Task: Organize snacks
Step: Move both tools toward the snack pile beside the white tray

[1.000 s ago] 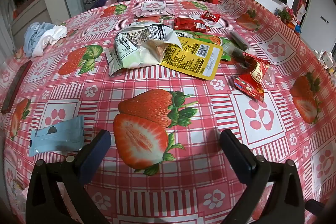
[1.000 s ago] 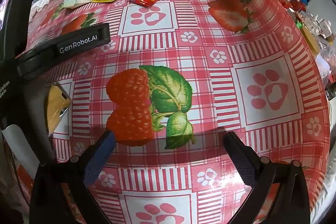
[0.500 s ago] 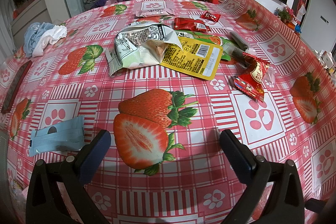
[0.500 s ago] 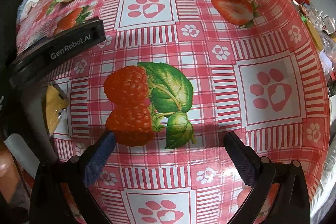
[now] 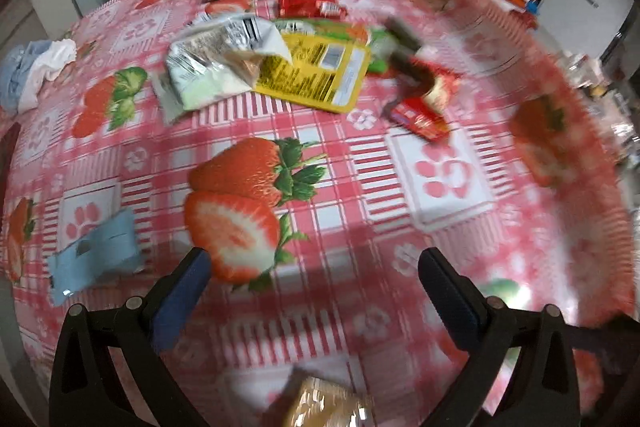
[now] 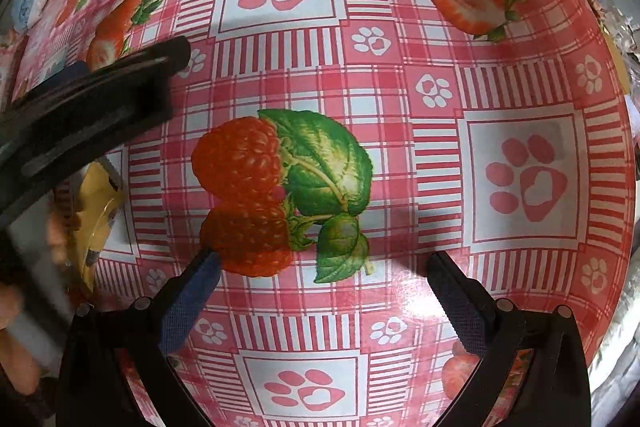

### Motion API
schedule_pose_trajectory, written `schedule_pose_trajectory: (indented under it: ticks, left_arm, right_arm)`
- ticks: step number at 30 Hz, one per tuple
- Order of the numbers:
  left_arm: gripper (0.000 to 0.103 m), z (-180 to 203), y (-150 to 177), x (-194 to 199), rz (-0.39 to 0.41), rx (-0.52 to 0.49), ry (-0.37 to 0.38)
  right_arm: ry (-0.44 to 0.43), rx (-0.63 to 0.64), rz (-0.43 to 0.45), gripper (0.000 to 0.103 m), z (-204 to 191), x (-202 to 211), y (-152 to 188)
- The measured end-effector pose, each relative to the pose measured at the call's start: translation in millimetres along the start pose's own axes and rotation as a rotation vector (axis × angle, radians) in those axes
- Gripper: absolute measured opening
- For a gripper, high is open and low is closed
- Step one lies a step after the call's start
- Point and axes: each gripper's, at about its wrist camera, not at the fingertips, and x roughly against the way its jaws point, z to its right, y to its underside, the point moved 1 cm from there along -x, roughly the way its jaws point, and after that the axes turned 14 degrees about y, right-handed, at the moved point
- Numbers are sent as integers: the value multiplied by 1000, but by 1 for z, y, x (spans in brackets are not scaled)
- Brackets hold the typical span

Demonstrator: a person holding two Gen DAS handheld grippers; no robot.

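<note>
A heap of snack packets lies mid-table: a silver-and-green bag (image 5: 216,63), a yellow packet (image 5: 316,71), a red packet (image 5: 424,107) and more red wrappers (image 5: 312,5) behind. A light blue packet (image 5: 96,255) lies near the left. A tan packet (image 5: 328,403) shows at the bottom edge. My left gripper (image 5: 314,263) is open above the strawberry print, holding nothing. My right gripper (image 6: 322,267) is open over the raspberry print, also empty. The left gripper's black body (image 6: 88,99) crosses the right wrist view, with a yellow packet (image 6: 94,211) below it.
The round table carries a red checked cloth (image 5: 440,179) with fruit and paw prints. A blue and white cloth bundle (image 5: 32,71) sits at its far left edge. Shelves and bags stand behind the table, clutter to the right.
The left gripper has swung and tilted, blurring its view; a tan packet has come into sight at its bottom edge. The right gripper has edged forward a little. Both stay open.
</note>
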Motion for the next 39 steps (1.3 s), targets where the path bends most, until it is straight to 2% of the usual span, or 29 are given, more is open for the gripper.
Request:
schedule_pose_trajectory:
  ticks: [2, 5, 9, 14, 16, 20, 29, 33, 39]
  left_arm:
    - [103, -3, 2, 30, 18, -16, 19]
    - [103, -14, 10, 69, -8, -27, 55]
    - [103, -41, 38, 108, -119, 13, 67]
    - [103, -74, 79, 136, -257, 47, 9]
    - [103, -83, 89, 145, -275, 62, -3]
    - [103, -98, 108, 166, -292, 31, -91]
    - [103, -122, 112, 171, -332, 92, -127]
    - [103, -128, 107, 162, -345, 112, -128]
    - [103, -147, 95, 141, -346, 201, -140]
  right_arm:
    - [-39, -11, -21, 103, 3, 1, -1]
    - [-78, -39, -18, 103, 2, 9, 4]
    - [-90, -34, -4, 103, -2, 28, 10]
    - [-123, 0, -15, 103, -27, 48, 24]
    - [-141, 8, -28, 103, -40, 54, 32]
    - [-157, 29, -47, 103, -64, 68, 52]
    - [-155, 20, -111, 103, -111, 78, 74]
    - [-148, 10, -131, 103, -111, 68, 66]
    - [-143, -11, -166, 103, -114, 60, 53]
